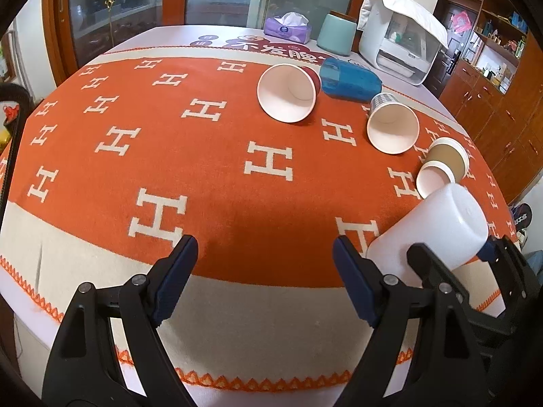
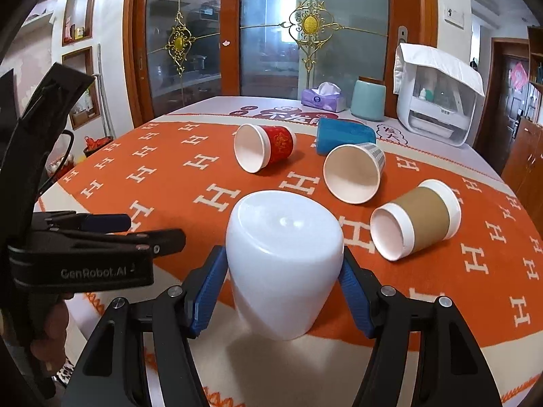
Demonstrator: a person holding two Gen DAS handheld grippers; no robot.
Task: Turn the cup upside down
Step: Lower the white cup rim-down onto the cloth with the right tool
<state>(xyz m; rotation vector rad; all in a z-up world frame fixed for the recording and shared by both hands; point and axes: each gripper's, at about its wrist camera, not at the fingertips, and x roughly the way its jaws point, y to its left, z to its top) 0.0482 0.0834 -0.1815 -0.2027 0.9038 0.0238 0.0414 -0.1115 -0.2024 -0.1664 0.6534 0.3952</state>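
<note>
Five cups show in all: one white plastic cup (image 2: 284,264) nearest, and four lying on their sides farther out. The white plastic cup is bottom-up and tilted, clamped between the blue pads (image 2: 207,293) of the right hand-held gripper (image 2: 283,293), one pad touching each side of it. It sits above the near cream border of the cloth. The left hand-held gripper (image 1: 264,279) is spread wide with nothing between its fingers, hovering over the near edge of the counter (image 1: 237,396), just left of the held cup.

Farther right lies a brown-sleeved paper cup (image 2: 414,218), mouth toward the near left. Beyond it rests a grey-checked paper cup (image 2: 354,173), also mouth toward the viewer. Left of that is a red paper cup (image 2: 264,147), and behind the checked one a blue cup (image 2: 344,134), touching or nearly touching it.

The counter is covered by an orange blanket (image 2: 190,183) patterned with white H shapes and edged in cream. At the far end stand one purple tissue box (image 2: 324,98), one pale green canister (image 2: 368,100) and one white appliance (image 2: 437,101) with a cloth draped over it. Behind are wood-framed glass doors (image 2: 271,34) with gold ornaments.
</note>
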